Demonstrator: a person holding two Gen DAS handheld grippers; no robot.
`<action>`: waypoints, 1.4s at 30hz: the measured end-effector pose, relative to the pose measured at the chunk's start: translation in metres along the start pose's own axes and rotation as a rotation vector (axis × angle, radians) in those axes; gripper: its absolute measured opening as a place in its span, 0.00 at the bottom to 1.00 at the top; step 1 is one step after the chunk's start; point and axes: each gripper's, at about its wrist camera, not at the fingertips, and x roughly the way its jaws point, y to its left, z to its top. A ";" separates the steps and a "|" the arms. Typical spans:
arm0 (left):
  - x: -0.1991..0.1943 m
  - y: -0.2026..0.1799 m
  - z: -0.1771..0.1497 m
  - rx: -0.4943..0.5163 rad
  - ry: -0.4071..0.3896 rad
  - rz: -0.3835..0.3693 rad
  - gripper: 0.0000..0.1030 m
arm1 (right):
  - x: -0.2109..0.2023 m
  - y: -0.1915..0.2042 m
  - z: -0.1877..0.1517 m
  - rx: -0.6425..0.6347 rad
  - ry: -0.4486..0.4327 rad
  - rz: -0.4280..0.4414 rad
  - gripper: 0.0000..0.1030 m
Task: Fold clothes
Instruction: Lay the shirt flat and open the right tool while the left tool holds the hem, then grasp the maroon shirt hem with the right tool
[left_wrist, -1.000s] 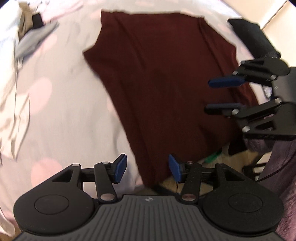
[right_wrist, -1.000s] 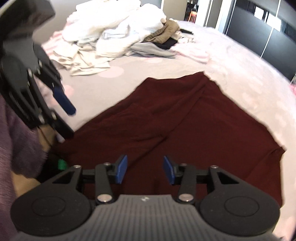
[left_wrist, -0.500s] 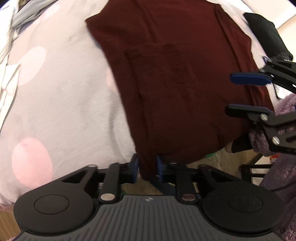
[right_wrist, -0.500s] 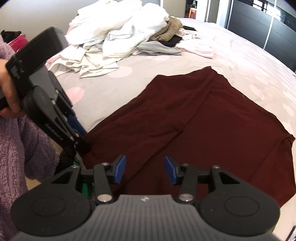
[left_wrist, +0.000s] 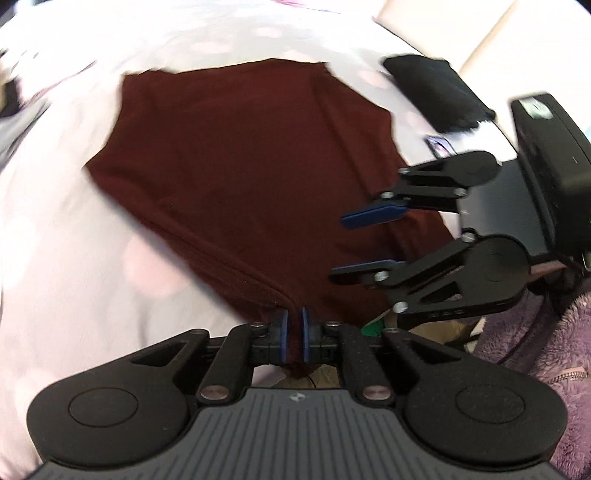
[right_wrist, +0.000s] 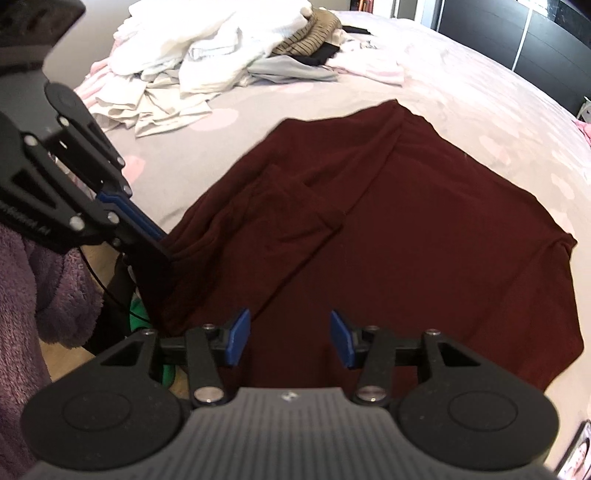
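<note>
1. Maroon cloth fills the scene: the garment (right_wrist: 424, 236) lies spread on the bed (right_wrist: 461, 92), its near hem hanging over the bed's edge towards the person, its long axis running away from both tools towards a heap of unfolded laundry (right_wrist: 221, 48) at the far side.
2. The left gripper (left_wrist: 291, 332) sits at the near left corner of the hem; its jaws are closing, pinched on a ridge of the maroon fabric that rises from the bed to meet them.
3. The right gripper (right_wrist: 288, 332) hovers just above the hem's middle, jaws apart, nothing between them and no pad touching cloth.
4. The near right corner lies off to that gripper's right, still flat; judging by this, the fold turns on the right hand reaching that corner before both lift the hem away.
</note>
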 end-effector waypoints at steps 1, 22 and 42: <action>0.002 -0.004 0.006 0.021 0.003 -0.006 0.05 | -0.001 -0.001 -0.001 0.007 0.001 0.009 0.50; 0.089 -0.041 0.009 0.233 0.242 -0.048 0.07 | -0.005 -0.043 -0.031 0.139 0.054 -0.043 0.50; 0.028 -0.006 -0.027 0.129 0.165 -0.080 0.40 | 0.000 -0.027 -0.024 0.227 0.018 0.207 0.40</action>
